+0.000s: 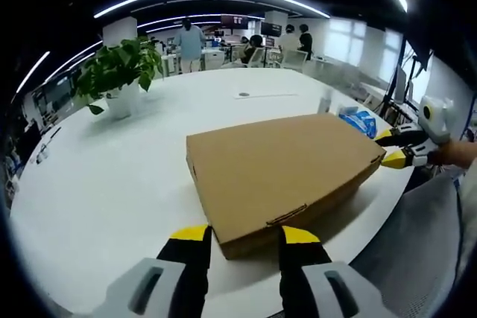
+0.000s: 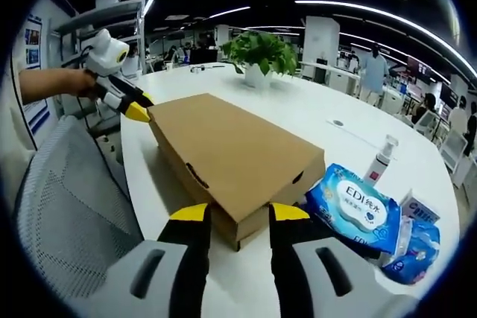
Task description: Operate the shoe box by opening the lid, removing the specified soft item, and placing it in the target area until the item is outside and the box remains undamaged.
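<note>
A closed brown cardboard shoe box [image 1: 279, 169] lies on the round white table [image 1: 112, 184], its lid flat and its tab tucked in. My left gripper [image 1: 244, 237] stands open at the box's near end, its yellow-tipped jaws on either side of that end. My right gripper [image 2: 238, 215] is open too, straddling the opposite end of the box [image 2: 231, 150]. Each gripper also comes into the other's view: the right gripper [image 1: 395, 147] at the box's far right corner, and the left gripper [image 2: 134, 106], held by a hand [image 2: 52, 83], at the far left corner.
A blue pack of wipes [image 2: 350, 214], a spray bottle [image 2: 380, 158] and more packets lie beside the box. A potted plant [image 1: 119, 72] stands further back on the table. A grey mesh chair [image 2: 67, 206] sits at the table edge. People stand in the office behind.
</note>
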A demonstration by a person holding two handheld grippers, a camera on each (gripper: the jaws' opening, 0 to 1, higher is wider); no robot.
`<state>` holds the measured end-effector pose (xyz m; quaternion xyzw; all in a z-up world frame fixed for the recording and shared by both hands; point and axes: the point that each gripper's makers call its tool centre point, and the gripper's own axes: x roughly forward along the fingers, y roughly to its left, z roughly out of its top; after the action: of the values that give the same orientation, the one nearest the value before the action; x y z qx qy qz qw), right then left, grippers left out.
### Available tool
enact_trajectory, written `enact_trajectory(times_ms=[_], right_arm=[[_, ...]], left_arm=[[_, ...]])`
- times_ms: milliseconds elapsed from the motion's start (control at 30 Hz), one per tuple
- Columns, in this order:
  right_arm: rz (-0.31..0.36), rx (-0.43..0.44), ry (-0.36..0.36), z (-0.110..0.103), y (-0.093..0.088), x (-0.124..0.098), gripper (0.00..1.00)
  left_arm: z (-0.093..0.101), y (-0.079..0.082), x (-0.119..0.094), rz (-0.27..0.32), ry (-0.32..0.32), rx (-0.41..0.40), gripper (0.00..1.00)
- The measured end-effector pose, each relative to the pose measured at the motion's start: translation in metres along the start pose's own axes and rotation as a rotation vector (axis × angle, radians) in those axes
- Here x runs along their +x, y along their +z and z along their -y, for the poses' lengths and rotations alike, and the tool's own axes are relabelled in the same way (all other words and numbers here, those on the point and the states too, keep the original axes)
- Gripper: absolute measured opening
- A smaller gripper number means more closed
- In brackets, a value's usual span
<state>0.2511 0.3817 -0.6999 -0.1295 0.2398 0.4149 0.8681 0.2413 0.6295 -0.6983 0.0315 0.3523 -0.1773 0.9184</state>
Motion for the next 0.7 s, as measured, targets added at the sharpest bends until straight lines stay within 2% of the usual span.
enact_trajectory(times_ms=[333, 700], right_arm=[[-0.024, 0.028, 0.000, -0.001, -0.010, 0.006, 0.28], [-0.029, 0.025, 0.001, 0.005, -0.005, 0.015, 0.28]], left_arm=[[0.000, -0.007, 0.005, -0.007, -0.002, 0.004, 0.36], [-0.007, -0.003, 0.010, -0.003, 0.007, 0.009, 0.35]])
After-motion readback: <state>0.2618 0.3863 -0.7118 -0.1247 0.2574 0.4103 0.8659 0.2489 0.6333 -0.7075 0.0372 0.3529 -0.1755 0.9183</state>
